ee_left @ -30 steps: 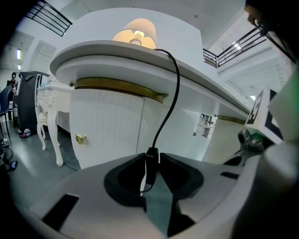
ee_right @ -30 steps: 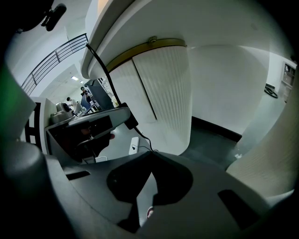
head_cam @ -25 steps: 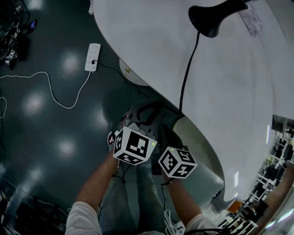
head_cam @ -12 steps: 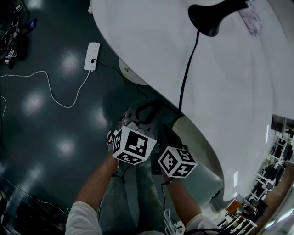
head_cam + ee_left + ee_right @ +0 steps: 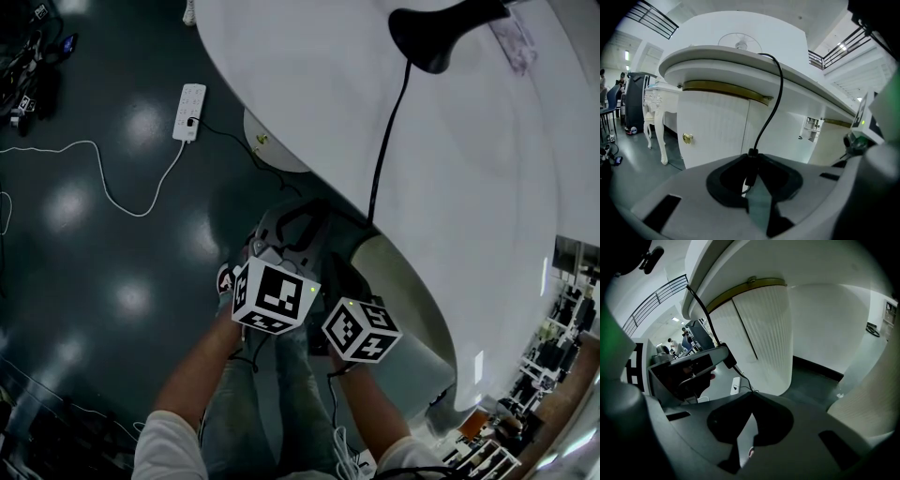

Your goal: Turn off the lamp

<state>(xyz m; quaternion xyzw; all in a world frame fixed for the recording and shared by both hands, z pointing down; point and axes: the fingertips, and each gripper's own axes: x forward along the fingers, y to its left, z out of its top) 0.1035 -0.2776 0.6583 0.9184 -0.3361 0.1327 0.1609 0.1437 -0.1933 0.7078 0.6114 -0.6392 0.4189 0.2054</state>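
The lamp's black base stands on the white table at the top of the head view. Its black cord runs over the table's edge and down to my left gripper. In the left gripper view the cord drops between the jaws, and my left gripper is shut on the cord's black inline switch. The right gripper view shows that switch sticking out of the left gripper. My right gripper sits close beside it, tips together, nothing between them.
A white power strip with a white cable lies on the dark floor at the left. Below the tabletop stands a white cabinet with a brass knob. My legs are under both grippers.
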